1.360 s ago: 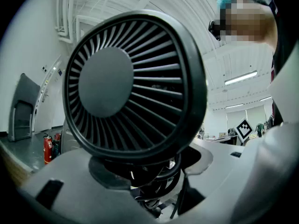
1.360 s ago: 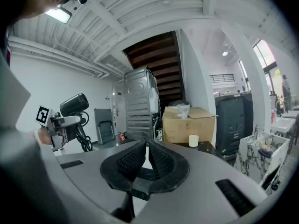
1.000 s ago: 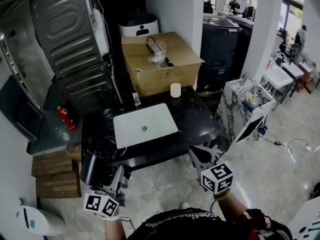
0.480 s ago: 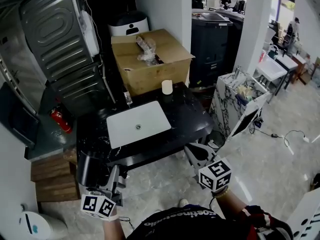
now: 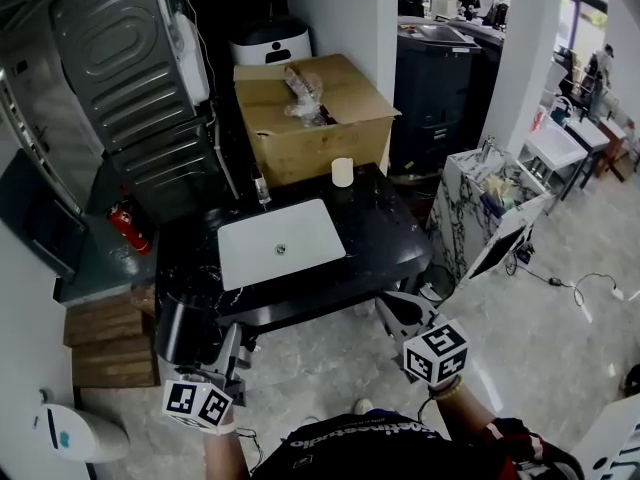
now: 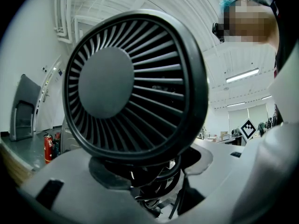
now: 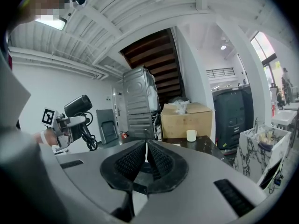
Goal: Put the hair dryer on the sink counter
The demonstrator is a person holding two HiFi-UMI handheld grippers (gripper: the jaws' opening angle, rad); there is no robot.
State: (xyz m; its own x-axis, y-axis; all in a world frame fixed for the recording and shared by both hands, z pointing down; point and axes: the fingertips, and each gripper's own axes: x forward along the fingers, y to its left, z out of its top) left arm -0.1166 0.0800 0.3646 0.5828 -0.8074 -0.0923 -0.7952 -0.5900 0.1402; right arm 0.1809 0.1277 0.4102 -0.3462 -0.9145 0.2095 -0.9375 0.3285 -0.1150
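Note:
A black hair dryer [image 5: 185,330] hangs in front of the counter's front left corner, with my left gripper [image 5: 232,356] shut on it. In the left gripper view its round rear grille [image 6: 133,85] fills the picture, and its coiled cord [image 6: 152,181] bunches below. The black sink counter [image 5: 385,238] with a white basin [image 5: 280,243] lies just ahead. My right gripper [image 5: 398,313] is held low near the counter's front right edge, shut and empty, its pads [image 7: 156,158] pressed together. From the right gripper view the hair dryer [image 7: 78,105] shows at left.
A white cup [image 5: 342,172] stands at the counter's back edge, with a cardboard box [image 5: 310,108] behind it. A grey metal housing [image 5: 120,58] and a red fire extinguisher [image 5: 128,230] are at left, wooden steps [image 5: 110,343] lower left, and a marble stand [image 5: 490,203] at right.
The head view has swayed a little. Both grippers stay in almost the same place, and the left one still holds the hair dryer.

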